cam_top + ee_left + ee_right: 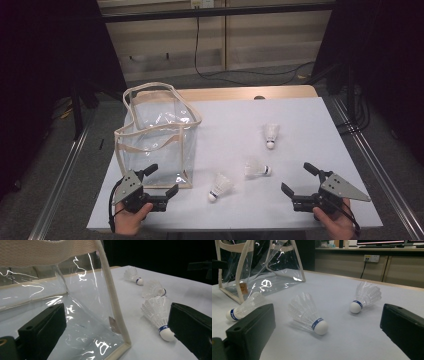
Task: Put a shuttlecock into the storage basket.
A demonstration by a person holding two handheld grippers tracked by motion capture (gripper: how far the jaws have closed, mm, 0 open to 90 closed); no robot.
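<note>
Both the left gripper (pixel 161 181) and right gripper (pixel 297 179) gape empty; nearest shuttlecock (pixel 220 186) lies cork toward the person.

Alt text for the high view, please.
Three shuttlecocks lie on a white table beside a clear bag. At the near edge, hands hold an open left gripper and right gripper, both empty.
</note>
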